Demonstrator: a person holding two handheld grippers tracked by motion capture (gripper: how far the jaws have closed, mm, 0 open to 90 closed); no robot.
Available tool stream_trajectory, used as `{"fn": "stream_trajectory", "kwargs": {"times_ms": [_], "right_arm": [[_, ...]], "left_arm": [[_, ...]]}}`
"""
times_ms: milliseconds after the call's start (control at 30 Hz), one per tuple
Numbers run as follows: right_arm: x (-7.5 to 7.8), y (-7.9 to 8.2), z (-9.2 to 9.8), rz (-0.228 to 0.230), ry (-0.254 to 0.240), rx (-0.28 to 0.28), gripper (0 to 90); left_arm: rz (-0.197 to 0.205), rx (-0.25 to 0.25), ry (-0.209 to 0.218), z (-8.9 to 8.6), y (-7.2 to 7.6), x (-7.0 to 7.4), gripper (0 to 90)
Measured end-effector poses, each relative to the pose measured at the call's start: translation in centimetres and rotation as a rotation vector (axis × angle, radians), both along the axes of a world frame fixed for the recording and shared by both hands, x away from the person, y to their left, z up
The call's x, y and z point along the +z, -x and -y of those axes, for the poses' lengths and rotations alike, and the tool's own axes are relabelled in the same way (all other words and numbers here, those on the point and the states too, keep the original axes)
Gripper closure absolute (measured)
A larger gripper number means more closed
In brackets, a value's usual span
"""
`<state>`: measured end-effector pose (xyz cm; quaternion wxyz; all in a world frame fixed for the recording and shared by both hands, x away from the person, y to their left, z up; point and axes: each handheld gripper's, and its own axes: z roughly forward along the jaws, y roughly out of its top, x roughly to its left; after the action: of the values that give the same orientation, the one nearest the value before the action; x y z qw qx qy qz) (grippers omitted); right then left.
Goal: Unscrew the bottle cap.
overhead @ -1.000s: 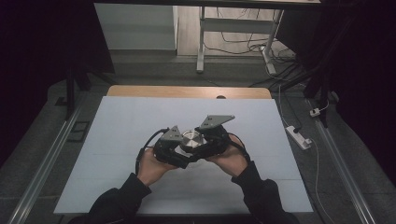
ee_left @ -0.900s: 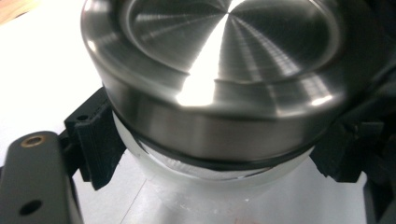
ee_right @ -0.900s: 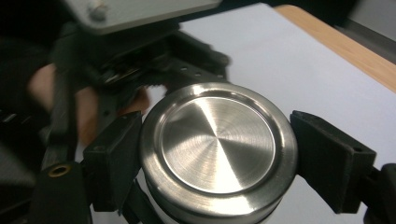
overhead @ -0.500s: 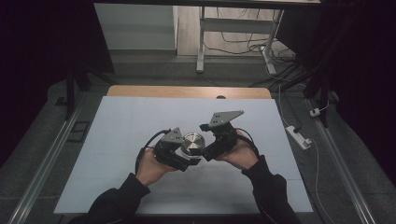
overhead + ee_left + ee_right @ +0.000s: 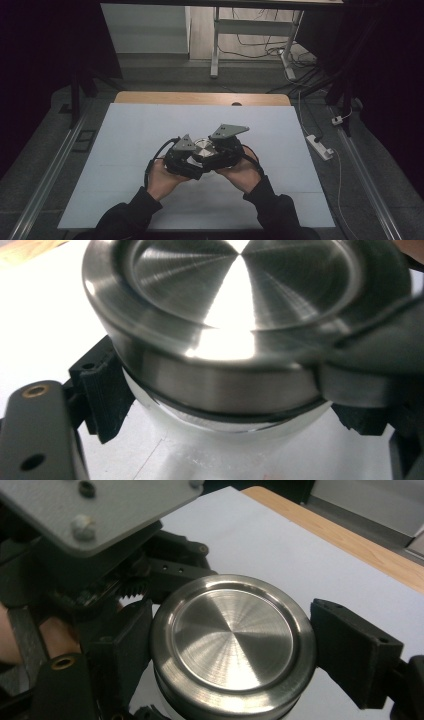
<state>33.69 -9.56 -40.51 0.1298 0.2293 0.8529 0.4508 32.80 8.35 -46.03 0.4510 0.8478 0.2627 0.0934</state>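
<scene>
A small jar with a brushed steel lid (image 5: 203, 147) is held just above the white table sheet (image 5: 125, 150), between both grippers. My left gripper (image 5: 197, 156) comes in from the left. In the left gripper view (image 5: 230, 415) its jaws clamp the pale jar body (image 5: 225, 427) just under the lid (image 5: 240, 295). My right gripper (image 5: 209, 150) comes in from the right. In the right gripper view (image 5: 232, 650) its two black pads (image 5: 355, 650) press on opposite sides of the lid (image 5: 232, 642). Both hands sit close together.
The sheet covers a wooden table whose far edge (image 5: 200, 98) shows bare. A white power strip (image 5: 318, 146) and cables lie on the floor to the right. Metal rails (image 5: 45, 175) run along both sides. A desk frame (image 5: 215, 45) stands beyond.
The right hand and its gripper swung out to the right half a second ago and have come back in toward the jar. The left hand and the jar stayed in place.
</scene>
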Motion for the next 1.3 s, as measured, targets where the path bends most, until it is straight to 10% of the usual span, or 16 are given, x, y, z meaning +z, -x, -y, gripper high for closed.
{"fn": "stream_trajectory", "kwargs": {"times_ms": [400, 567, 933, 1167, 1300], "right_arm": [[0.2, -2.1, 3.0, -0.091, -0.059, 0.357, 18.7], [0.4, -1.9, 2.7, -0.110, -0.025, 0.266, 2.9], [-0.2, -0.3, -0.1, -0.026, 0.016, 0.020, 11.1], [-0.6, -0.5, 0.1, -0.037, 0.003, 0.014, 18.0], [-0.4, -0.6, 0.3, -0.033, 0.034, 0.099, 18.3]], "left_arm": [[-0.003, -0.179, 0.028, 0.2, 0.1, 0.2, 15.7], [-0.003, -0.121, 0.022, 0.0, 0.1, 0.2, 15.7], [-0.007, 0.016, 0.000, 0.0, 0.0, -0.1, 15.8], [-0.001, 0.006, -0.011, 0.3, 0.1, -0.1, 15.7], [0.004, -0.056, -0.011, 0.1, 0.0, -0.2, 15.7]]}}
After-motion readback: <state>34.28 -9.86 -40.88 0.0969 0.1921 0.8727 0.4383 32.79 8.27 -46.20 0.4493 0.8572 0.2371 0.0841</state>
